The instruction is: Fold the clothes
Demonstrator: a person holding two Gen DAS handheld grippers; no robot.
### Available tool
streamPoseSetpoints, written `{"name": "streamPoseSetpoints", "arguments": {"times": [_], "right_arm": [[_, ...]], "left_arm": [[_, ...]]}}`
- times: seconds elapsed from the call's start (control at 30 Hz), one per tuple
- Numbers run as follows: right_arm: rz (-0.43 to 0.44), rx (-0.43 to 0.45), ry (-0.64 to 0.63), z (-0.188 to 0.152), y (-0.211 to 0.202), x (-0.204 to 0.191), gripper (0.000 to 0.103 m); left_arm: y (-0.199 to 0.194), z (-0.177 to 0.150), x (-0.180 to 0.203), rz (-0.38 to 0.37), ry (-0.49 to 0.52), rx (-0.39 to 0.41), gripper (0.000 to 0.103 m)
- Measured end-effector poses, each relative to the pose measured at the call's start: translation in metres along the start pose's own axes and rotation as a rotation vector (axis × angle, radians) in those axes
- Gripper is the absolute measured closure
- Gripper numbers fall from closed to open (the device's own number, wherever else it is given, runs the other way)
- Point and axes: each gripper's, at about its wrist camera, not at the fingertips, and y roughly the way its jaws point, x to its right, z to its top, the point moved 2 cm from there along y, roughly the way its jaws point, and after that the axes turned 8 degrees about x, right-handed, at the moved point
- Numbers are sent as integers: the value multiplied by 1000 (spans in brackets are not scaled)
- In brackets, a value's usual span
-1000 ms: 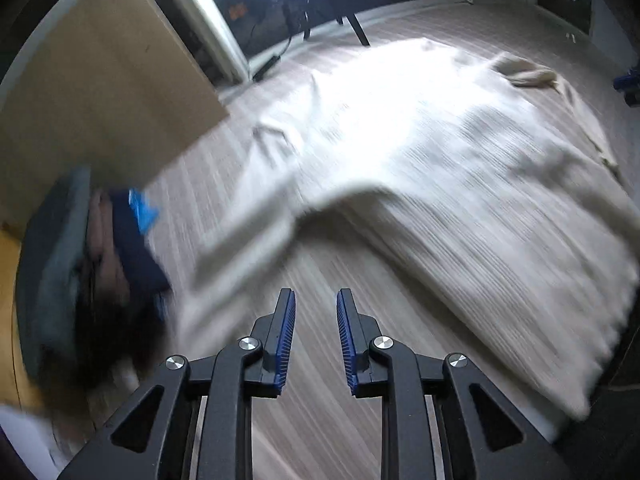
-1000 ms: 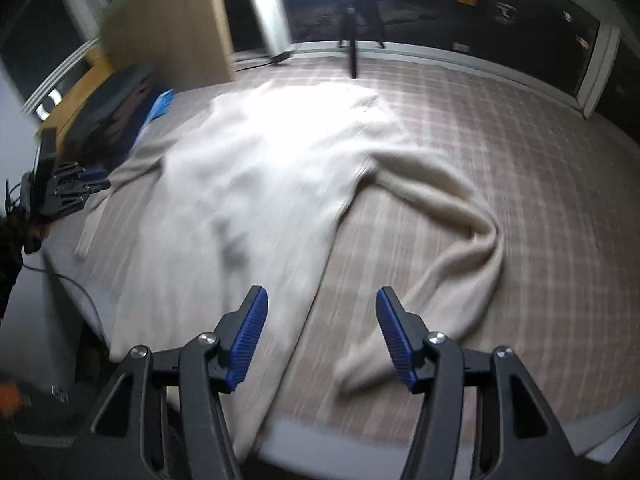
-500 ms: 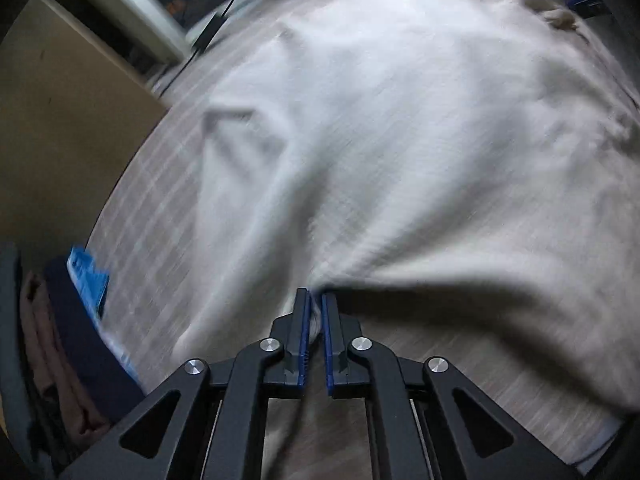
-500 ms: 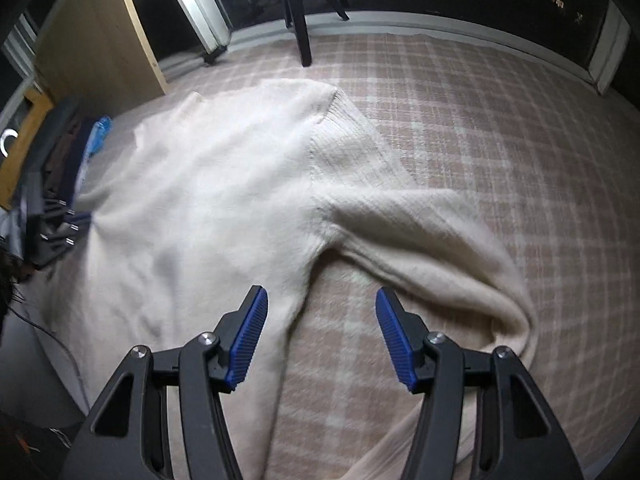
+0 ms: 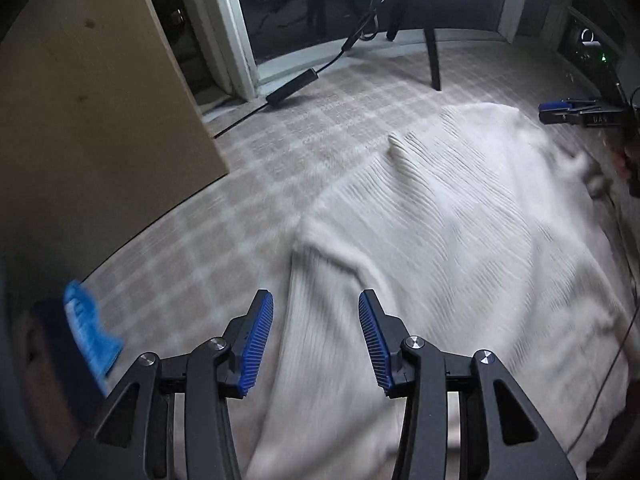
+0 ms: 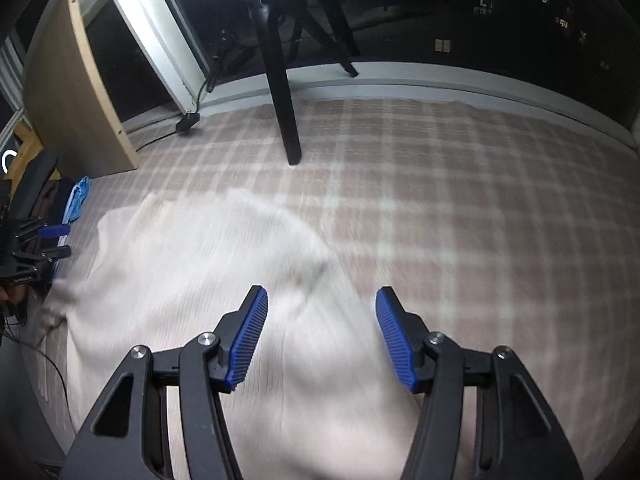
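Note:
A cream knit sweater (image 5: pixel 460 240) lies spread on a plaid-covered surface (image 5: pixel 248 184). It also shows in the right wrist view (image 6: pixel 192 264). My left gripper (image 5: pixel 316 332) is open and empty, above a folded sleeve at the sweater's left side. My right gripper (image 6: pixel 320 336) is open and empty above the sweater's right part. The right gripper shows at the far right of the left wrist view (image 5: pixel 560 114). The left gripper shows at the left edge of the right wrist view (image 6: pixel 44 240).
A pile of dark clothes with a blue item (image 5: pixel 84 332) sits at the left edge. A wooden board (image 5: pixel 92 112) stands at the back left. A tripod leg (image 6: pixel 284 112) stands on the plaid cloth. A black cable (image 5: pixel 296 80) lies by the window.
My left gripper was shut on the sweater's edge half a second ago and is now open with the cloth released. Both grippers have moved and the sleeves now lie folded onto the body.

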Motion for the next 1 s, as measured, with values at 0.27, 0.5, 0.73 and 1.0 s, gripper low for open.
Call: {"name": "streamPoseSetpoints", "arguments": {"times": [0.27,0.5,0.73,1.0], "right_arm": [[35,-31,-53,-1,38,-3,52],[41,59,-78,11,11,-4,94],[-60,60,-86,18,31,7,94],[-125,47,-65,19,16,13,76]], "left_arm": [[35,1,9,-30,21,-21,87],[4,12,-5,90,-23,58,99],[34,10,-25,206,-13,13,100],[6,5,-32,261,-7,4,80]]}}
